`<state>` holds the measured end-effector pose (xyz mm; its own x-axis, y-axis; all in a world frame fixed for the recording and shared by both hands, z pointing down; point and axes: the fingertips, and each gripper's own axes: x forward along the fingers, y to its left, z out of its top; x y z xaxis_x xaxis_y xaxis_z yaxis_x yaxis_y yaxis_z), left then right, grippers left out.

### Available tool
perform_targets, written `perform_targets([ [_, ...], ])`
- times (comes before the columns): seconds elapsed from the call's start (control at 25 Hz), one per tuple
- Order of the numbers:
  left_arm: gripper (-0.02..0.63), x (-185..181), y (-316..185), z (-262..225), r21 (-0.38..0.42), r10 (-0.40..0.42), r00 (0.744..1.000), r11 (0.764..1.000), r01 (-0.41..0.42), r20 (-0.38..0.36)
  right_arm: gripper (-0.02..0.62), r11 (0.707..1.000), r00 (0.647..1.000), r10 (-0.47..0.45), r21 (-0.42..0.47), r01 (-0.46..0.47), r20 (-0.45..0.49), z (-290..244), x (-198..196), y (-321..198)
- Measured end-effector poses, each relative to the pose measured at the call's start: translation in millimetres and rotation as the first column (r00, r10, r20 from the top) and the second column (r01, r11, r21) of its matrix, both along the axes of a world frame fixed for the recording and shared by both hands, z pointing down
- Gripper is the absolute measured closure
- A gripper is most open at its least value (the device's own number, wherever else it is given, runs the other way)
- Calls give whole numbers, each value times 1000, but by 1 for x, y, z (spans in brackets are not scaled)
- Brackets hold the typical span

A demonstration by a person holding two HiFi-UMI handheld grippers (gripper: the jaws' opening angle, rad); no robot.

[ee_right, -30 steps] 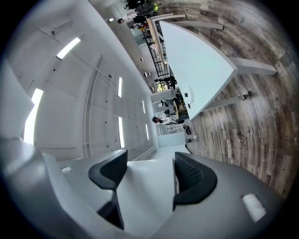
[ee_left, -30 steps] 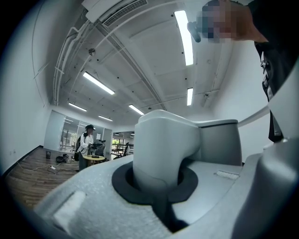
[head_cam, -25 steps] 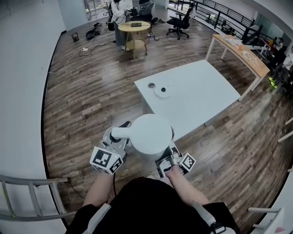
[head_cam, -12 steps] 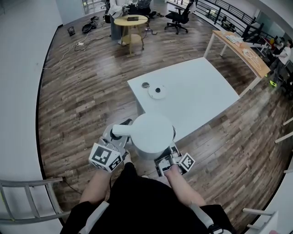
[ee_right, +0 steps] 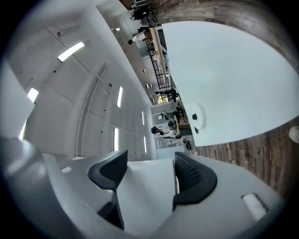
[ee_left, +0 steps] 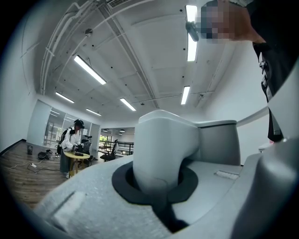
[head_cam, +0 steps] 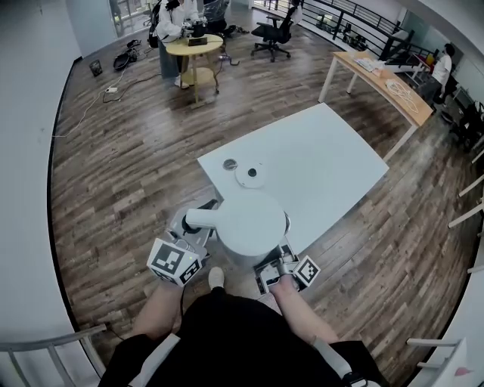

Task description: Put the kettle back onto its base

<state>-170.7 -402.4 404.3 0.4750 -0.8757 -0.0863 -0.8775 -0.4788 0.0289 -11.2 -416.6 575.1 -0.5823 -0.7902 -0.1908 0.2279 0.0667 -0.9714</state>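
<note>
Where the person is standing: on the wood floor (head_cam: 113,174), just before the near corner of the counter (head_cam: 325,159), with one pale shoe (head_cam: 215,277) showing low in the head view.
Left gripper (head_cam: 195,221): its jaws are clamping round the handle (ee_left: 161,140) of the kettle (head_cam: 248,221). In the left gripper view the white handle is filling the whole gap between them.
Right gripper (head_cam: 281,255): it is gripping the kettle at its lower right side. In the right gripper view the two dark pads (ee_right: 108,172) are pressing on a white part of the kettle that is sitting between them.
Kettle: white and round from above, it is being held in the air by both grippers. Its far side is overlapping the counter's near edge in the head view, and it is not sitting on its base.
Counter: pale and rectangular, it is lying at an angle beyond the kettle.
Base (head_cam: 251,174): a round white disc with a dark centre, it is lying on the counter near the left corner, apart from the kettle.
Small round thing (head_cam: 230,163): it is lying just beside the base, to the left. I cannot tell what it is.
Far room: a person (head_cam: 166,19) is standing at a round wooden table (head_cam: 193,47), with a dark office chair (head_cam: 274,30) near it. A long wooden desk (head_cam: 378,75) is standing at the right.
</note>
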Motion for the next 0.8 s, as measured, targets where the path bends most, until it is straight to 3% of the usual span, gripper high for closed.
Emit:
perform_targets([
  [0.52,606,-64,-88,-2,31,91,996,995,-91,-16,281,996,996,90,29,-89,-26,-5,-60,-79],
  [0.8,606,-75,-115,3,27,102,994,994,-102,-31,280,992,990,129,19,-128,-54,0,-66,-99],
])
